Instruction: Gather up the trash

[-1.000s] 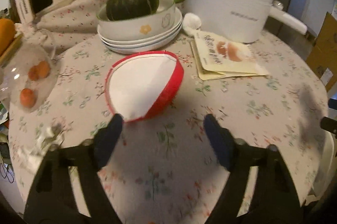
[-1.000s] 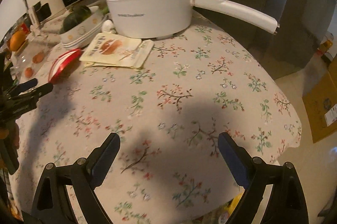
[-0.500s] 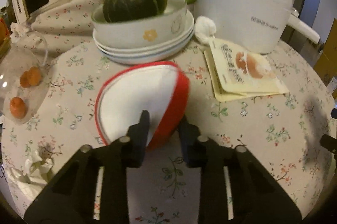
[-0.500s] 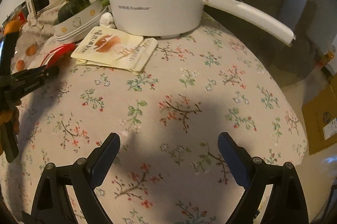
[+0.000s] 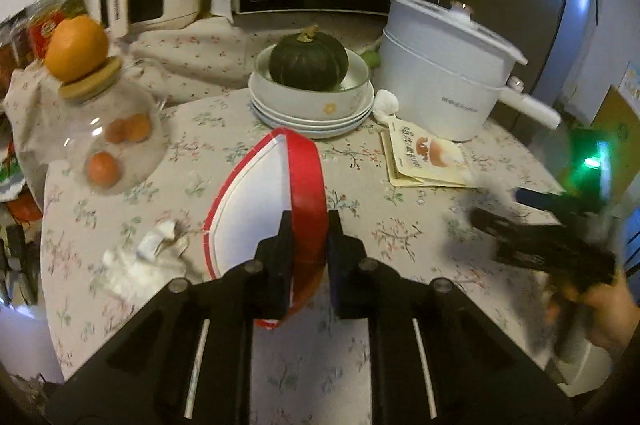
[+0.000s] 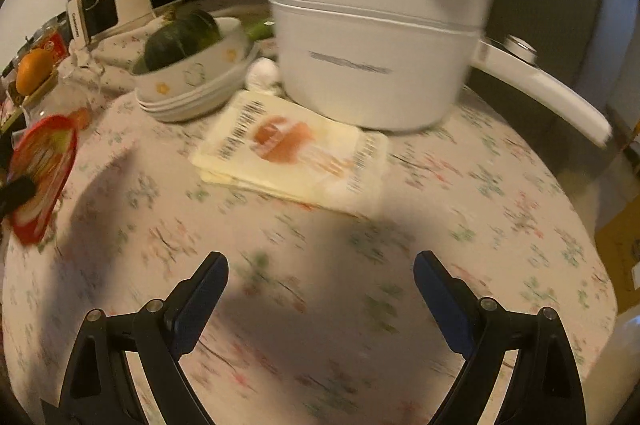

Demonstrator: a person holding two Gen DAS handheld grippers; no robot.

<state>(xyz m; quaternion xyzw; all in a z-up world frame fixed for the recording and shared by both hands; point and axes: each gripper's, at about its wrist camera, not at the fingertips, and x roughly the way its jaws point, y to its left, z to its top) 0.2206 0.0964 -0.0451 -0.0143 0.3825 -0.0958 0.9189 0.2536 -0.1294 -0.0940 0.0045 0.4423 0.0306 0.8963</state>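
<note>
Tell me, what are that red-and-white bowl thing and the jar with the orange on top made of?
Red bowl: probably thin paper or card, matte white inside, glossy red outside; it folds flat between the pinching fingers. Jar: clear glass or possibly plastic, see-through with bright highlights. Its lid looks like pale wood or cork.

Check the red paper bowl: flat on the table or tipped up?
Tipped up: the red paper bowl stands on edge, squashed, its wall between the closing left gripper pads, white inside facing left.
</note>
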